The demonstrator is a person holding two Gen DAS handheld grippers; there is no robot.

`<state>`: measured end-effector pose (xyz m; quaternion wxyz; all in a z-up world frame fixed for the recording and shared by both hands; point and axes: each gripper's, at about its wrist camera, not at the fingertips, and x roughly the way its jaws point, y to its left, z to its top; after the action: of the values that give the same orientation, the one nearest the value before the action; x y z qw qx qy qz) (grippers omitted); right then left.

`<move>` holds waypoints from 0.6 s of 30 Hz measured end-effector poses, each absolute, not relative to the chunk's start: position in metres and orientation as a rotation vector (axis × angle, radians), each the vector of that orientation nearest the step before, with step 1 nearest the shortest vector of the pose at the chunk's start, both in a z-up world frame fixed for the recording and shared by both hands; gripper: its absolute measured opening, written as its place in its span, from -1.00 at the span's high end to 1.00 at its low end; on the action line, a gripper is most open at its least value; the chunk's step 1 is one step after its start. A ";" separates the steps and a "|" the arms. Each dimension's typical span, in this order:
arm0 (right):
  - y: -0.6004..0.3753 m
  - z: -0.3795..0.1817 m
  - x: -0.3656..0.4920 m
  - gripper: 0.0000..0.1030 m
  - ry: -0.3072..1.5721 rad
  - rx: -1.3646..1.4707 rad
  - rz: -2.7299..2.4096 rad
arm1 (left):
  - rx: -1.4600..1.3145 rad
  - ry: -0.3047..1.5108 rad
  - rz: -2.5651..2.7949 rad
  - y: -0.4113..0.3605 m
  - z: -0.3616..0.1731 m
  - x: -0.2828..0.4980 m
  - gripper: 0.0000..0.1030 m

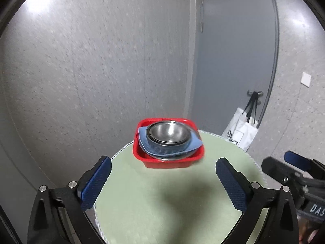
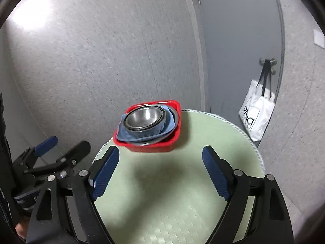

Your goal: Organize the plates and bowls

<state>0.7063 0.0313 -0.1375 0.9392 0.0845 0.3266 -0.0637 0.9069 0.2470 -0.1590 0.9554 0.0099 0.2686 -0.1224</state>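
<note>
left gripper (image 1: 163, 167): jaws spread wide, nothing between the pads, hanging above the bench (image 1: 172, 203). ahead of it and well apart sits the tub (image 1: 168, 162), red, square, near the far rim of the bench. inside the tub a steel bowl (image 1: 167, 133) is nested in other bowls on a blue plate (image 1: 162, 150), which lies tilted over a further steel rim; the exact count of nested pieces cannot be told.

right gripper (image 2: 160, 156): jaws likewise spread and empty. from here the tub (image 2: 150, 147) lies ahead and slightly left, with the bowl (image 2: 143, 118) uppermost.

to the right of both, a white bag (image 2: 257, 116) hangs from a door handle, clear of the work.

judgement: the stack appears gathered, both tools free. if any correction follows, approach the tub from opposite walls with jaws open, close on the rim only, and keep it level, as the tilted plate could slide and tip the bowls. avoid nudging the tub toward the bench edge.
</note>
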 end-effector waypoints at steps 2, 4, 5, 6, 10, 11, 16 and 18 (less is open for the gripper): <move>0.030 -0.130 0.672 -0.73 0.652 0.150 -0.121 | 0.021 0.513 -0.236 0.242 -0.150 0.854 -0.98; 0.024 -0.120 0.635 -0.77 0.625 0.132 -0.109 | 0.027 0.480 -0.209 0.237 -0.146 0.809 -0.99; 0.021 -0.115 0.615 -0.79 0.615 0.123 -0.101 | 0.029 0.463 -0.193 0.235 -0.144 0.787 -0.99; 0.018 -0.110 0.595 -0.81 0.606 0.118 -0.093 | 0.027 0.448 -0.178 0.231 -0.142 0.753 -0.99; 0.008 -0.091 0.522 -0.83 0.569 0.094 -0.058 | 0.006 0.399 -0.167 0.222 -0.132 0.657 -0.99; 0.006 -0.087 0.504 -0.84 0.556 0.094 -0.061 | 0.003 0.386 -0.160 0.219 -0.129 0.629 -0.99; 0.010 -0.058 0.417 -0.91 0.527 0.066 -0.029 | -0.023 0.361 -0.154 0.219 -0.116 0.514 -0.99; 0.016 -0.049 0.387 -0.96 0.498 0.044 -0.035 | -0.031 0.342 -0.146 0.221 -0.113 0.474 -0.99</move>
<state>0.3869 0.0158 -0.0488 0.9687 0.0216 0.2466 -0.0174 0.4737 0.2213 -0.1129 0.9827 -0.0152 0.1700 -0.0724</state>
